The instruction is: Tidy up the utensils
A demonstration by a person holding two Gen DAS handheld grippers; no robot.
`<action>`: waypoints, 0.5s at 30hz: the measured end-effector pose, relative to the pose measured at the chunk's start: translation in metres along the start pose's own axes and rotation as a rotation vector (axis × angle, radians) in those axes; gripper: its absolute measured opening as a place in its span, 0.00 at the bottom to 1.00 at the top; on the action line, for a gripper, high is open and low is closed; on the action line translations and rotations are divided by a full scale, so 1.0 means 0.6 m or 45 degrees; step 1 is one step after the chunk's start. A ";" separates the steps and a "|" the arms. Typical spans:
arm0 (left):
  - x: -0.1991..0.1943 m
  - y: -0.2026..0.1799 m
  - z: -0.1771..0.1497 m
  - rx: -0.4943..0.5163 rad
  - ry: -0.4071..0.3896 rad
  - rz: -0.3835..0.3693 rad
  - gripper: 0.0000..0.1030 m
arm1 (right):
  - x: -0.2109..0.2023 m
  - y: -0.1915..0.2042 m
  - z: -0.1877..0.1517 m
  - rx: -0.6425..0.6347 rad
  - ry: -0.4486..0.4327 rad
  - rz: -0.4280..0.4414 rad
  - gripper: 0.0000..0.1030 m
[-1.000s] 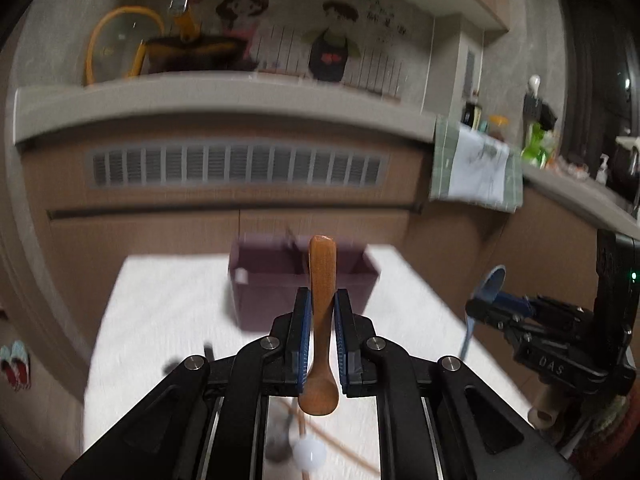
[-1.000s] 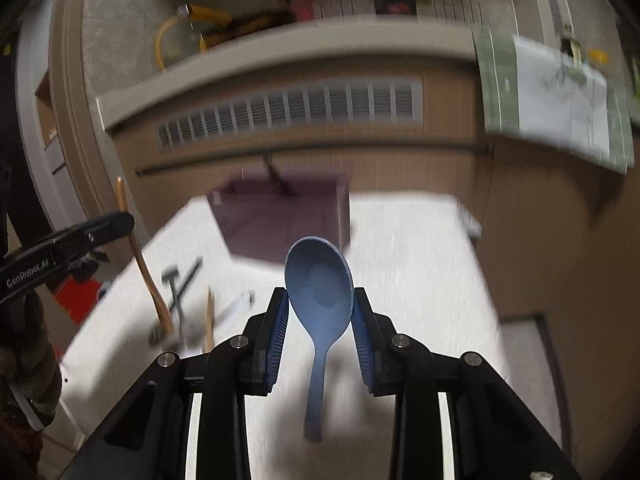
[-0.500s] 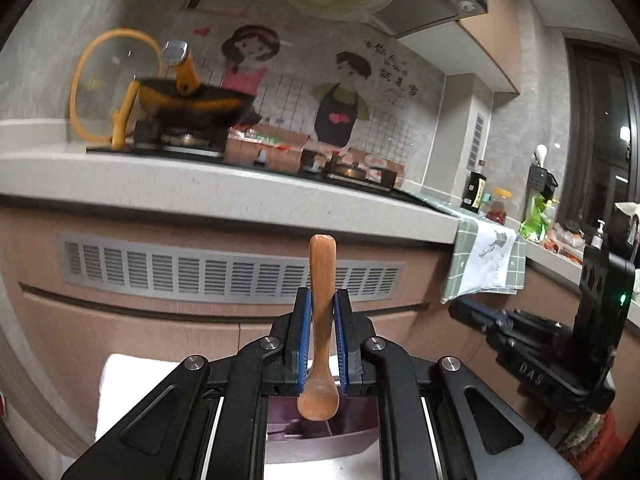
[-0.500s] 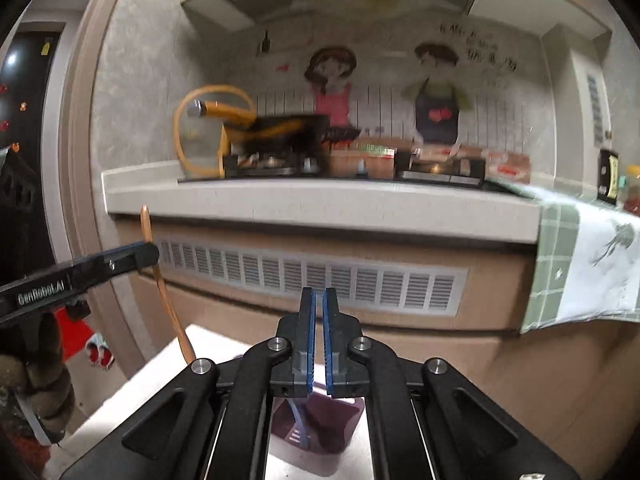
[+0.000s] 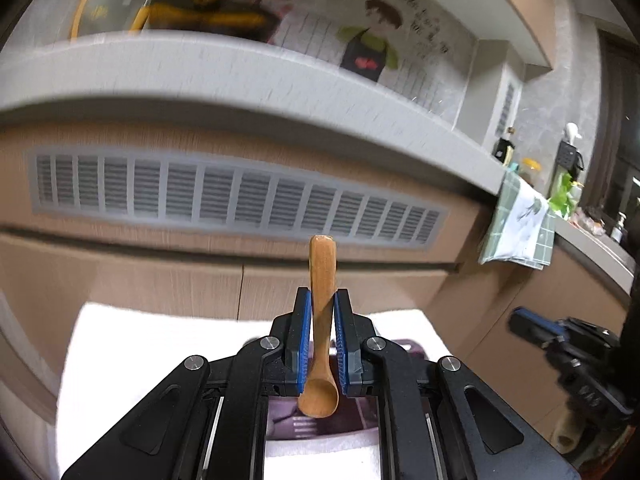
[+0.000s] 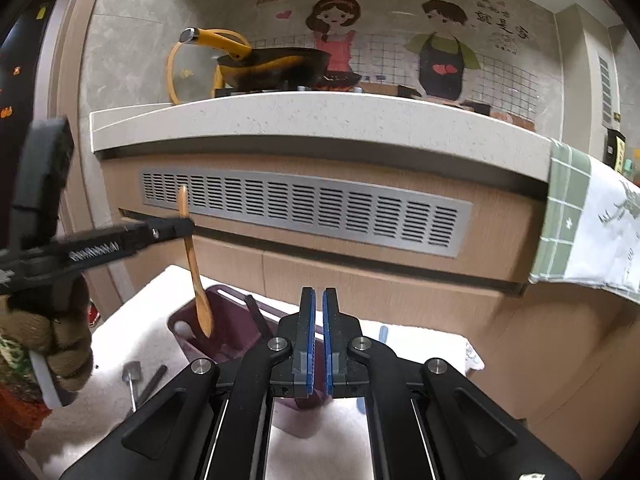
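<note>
Wood fills my left claw (image 5: 321, 344): I pinch the wooden spoon (image 5: 320, 320) above the purple bin (image 6: 228, 332); my right claw (image 6: 319, 340) is pressed together, empty.

**White-covered desk with a purple organizer**

The desk (image 6: 152, 320) wears a white textured cloth. A purple utensil box (image 6: 228, 336) stands on it at centre. At about 8 o'clock from the box lie a metal utensil (image 6: 131, 376) and a dark stick-like piece (image 6: 154, 378) side by side. At 3 o'clock lies a blue handle (image 6: 383, 336), partly hidden.
</note>
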State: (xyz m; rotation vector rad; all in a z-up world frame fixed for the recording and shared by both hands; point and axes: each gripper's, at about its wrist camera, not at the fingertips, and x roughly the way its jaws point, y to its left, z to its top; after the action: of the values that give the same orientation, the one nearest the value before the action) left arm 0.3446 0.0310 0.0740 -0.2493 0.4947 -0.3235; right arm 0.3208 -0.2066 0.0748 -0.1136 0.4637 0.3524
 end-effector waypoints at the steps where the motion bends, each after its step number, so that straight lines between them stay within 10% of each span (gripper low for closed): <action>1: 0.004 0.004 -0.006 -0.020 0.013 -0.003 0.12 | -0.001 -0.007 -0.004 0.014 0.008 -0.002 0.03; 15: -0.102 -0.011 0.023 -0.026 -0.124 -0.102 0.12 | 0.145 -0.112 -0.106 0.140 0.386 0.122 0.18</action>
State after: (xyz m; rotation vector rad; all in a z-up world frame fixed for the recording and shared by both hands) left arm 0.2991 0.0490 0.1138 -0.3041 0.3929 -0.3825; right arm 0.3911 -0.2545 -0.0199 -0.0376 0.7887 0.4047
